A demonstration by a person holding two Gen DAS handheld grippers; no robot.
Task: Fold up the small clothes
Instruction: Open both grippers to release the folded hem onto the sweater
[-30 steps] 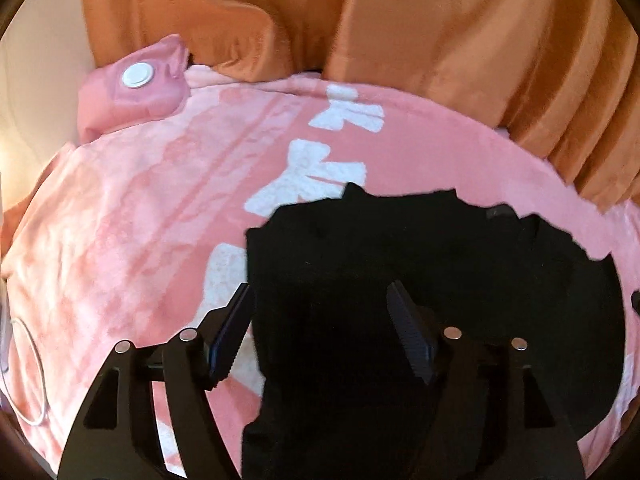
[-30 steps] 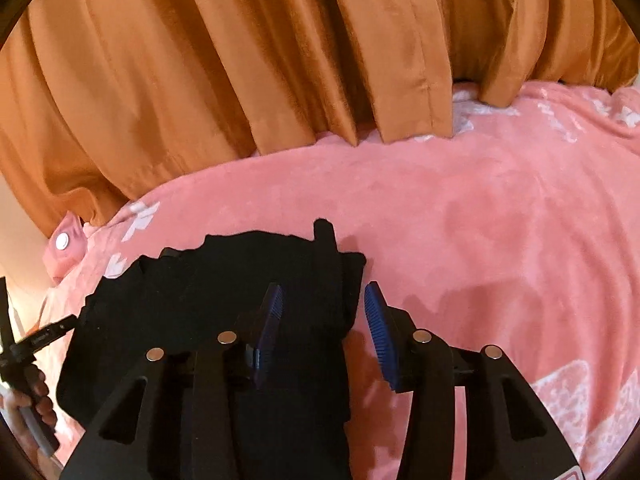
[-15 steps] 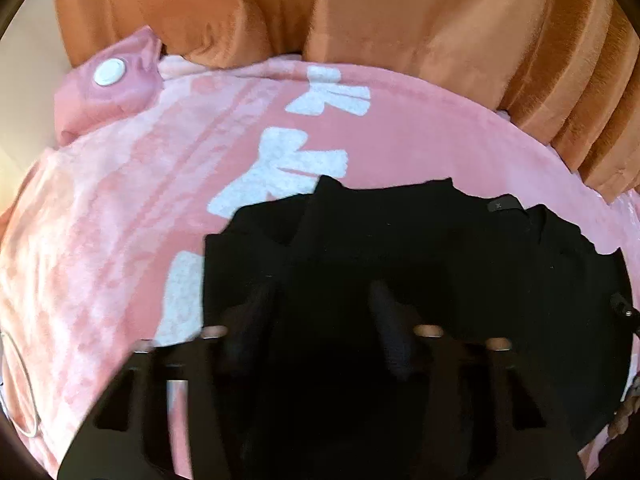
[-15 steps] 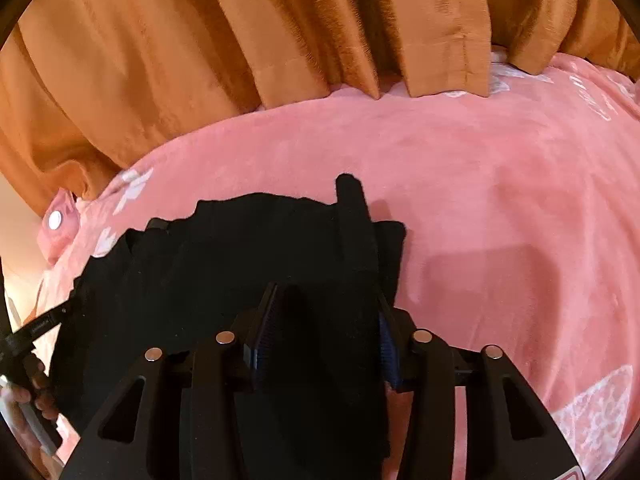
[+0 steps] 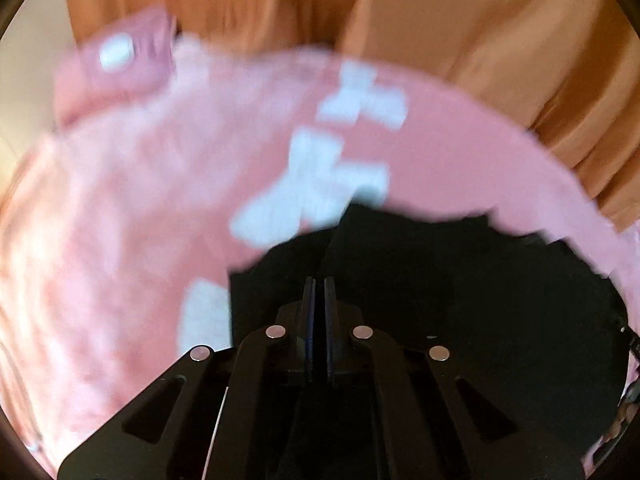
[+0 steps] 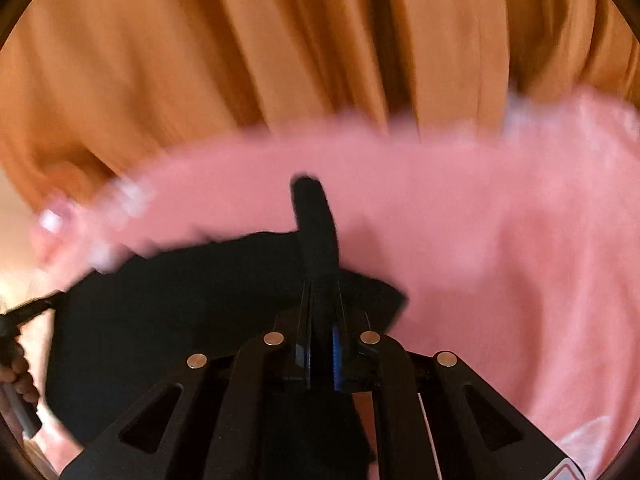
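left gripper [image 5: 319, 280]: jaws were spread wide over the garment [image 5: 460, 300] a second ago; now pressed together, pads nearly touching. Fabric sits right under the tips, but black on black, so can't tell if any is actually caught.
left view: blurred now, sharp a second ago. More of the bedspread [image 5: 140, 220] shows on the left; garment edge sits lower in frame.
garment: black, small, lying flat on the bedspread, spread between the two grippers. Its strap [image 6: 314, 224] sticks up from the right edge.
right gripper [image 6: 321, 292]: jaws stood apart beside the garment's right edge a second ago; now closing, pinching the strap base, with fabric bunched between the pads.
right view: also blurred now. The strap reaches higher in frame than a second ago.
hand [image 6: 18, 376]: at the far left edge of the right view, wrapped around the left gripper's handle, as before.
surface: pink plush bedspread with white bow prints [image 5: 320, 184]; pink pillow [image 5: 116, 76] with a white round patch at the far left corner.
room: orange curtain [image 6: 280, 40] hangs in folds along the whole back, its hem touching the bedspread. Pale wall strip at far left.
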